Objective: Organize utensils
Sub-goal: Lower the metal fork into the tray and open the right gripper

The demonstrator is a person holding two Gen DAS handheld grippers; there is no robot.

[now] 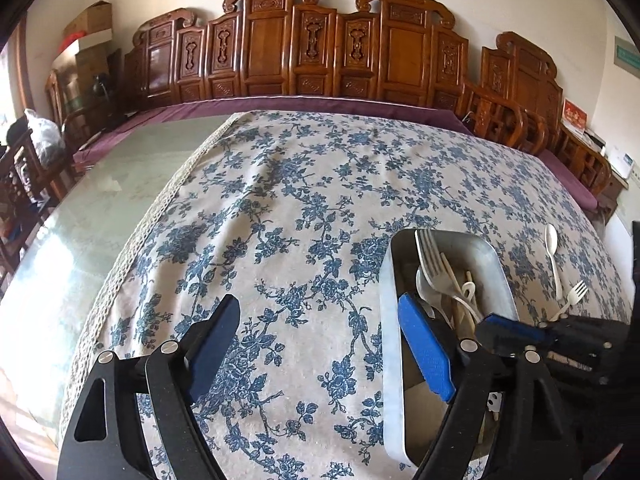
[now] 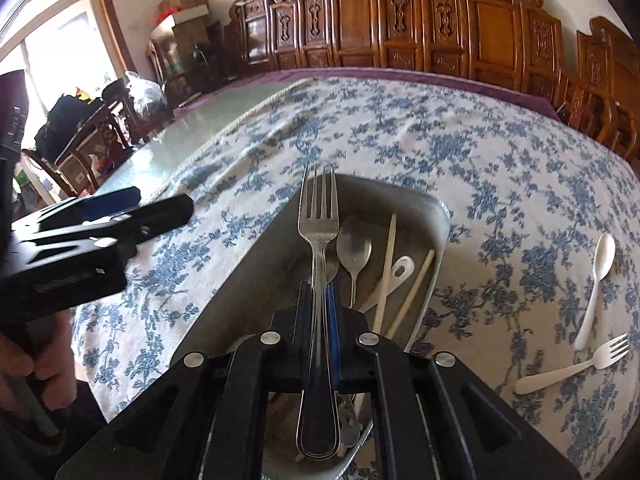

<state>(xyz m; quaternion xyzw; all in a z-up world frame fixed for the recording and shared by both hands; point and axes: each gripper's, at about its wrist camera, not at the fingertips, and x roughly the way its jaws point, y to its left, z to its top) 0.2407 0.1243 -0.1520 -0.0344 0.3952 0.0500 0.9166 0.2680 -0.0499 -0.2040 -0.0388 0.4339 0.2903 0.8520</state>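
A metal tray (image 2: 256,264) (image 1: 388,320) lies on the floral tablecloth and holds a metal spoon (image 2: 353,246), chopsticks (image 2: 386,272) and a white utensil. My right gripper (image 2: 319,300) is shut on a metal fork (image 2: 319,216), held over the tray with tines pointing away; it also shows in the left wrist view (image 1: 430,256). My left gripper (image 1: 320,344) is open and empty, left of the tray, its right finger (image 1: 426,352) over the tray's edge. A white plastic spoon (image 2: 596,284) (image 1: 552,252) and white plastic fork (image 2: 576,366) (image 1: 572,298) lie on the cloth right of the tray.
The tablecloth (image 1: 300,208) covers most of a glass-topped table (image 1: 100,208). Carved wooden chairs (image 1: 280,44) line the far side. Boxes and bags (image 2: 140,92) stand at the far left.
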